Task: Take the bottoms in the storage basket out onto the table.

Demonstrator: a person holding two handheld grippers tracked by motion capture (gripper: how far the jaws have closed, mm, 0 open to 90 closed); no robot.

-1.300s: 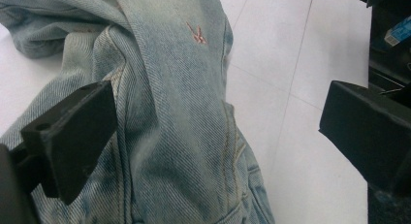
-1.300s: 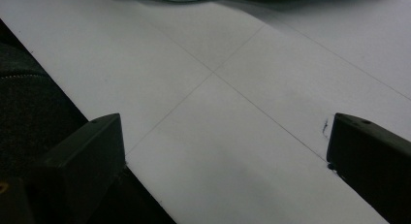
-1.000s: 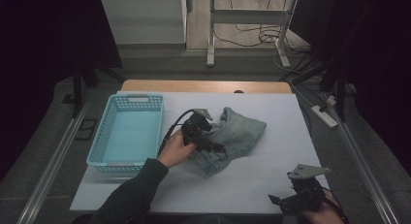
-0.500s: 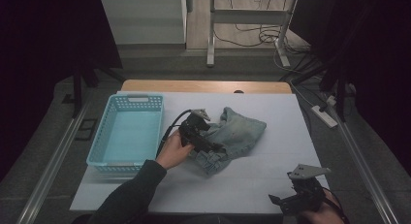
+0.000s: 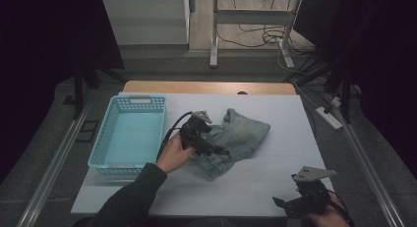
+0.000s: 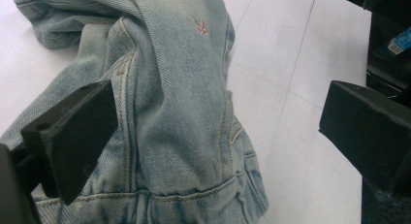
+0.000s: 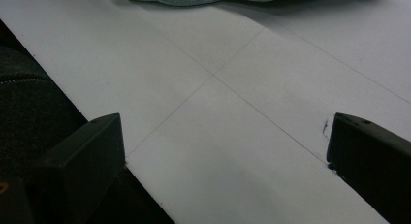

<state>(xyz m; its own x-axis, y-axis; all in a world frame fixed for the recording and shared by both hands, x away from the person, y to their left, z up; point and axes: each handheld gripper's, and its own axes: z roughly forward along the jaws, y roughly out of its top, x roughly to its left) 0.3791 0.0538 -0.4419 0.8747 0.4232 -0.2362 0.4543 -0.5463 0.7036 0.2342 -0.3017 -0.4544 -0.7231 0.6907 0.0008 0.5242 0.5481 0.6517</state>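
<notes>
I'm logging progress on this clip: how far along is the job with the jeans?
Early. Nothing looks done: the jeans lie crumpled on the table and the basket holds nothing. In hand: the left gripper is open over the denim, not yet closed. The right gripper waits open at the near edge. Gripping and handling the jeans remain.

Crumpled faded light-blue denim garment [image 5: 236,138] with tan stitching; beside it, turquoise plastic lattice basket [image 5: 129,136]; both on white table [image 5: 275,173]; black left gripper [image 5: 216,151].
</notes>
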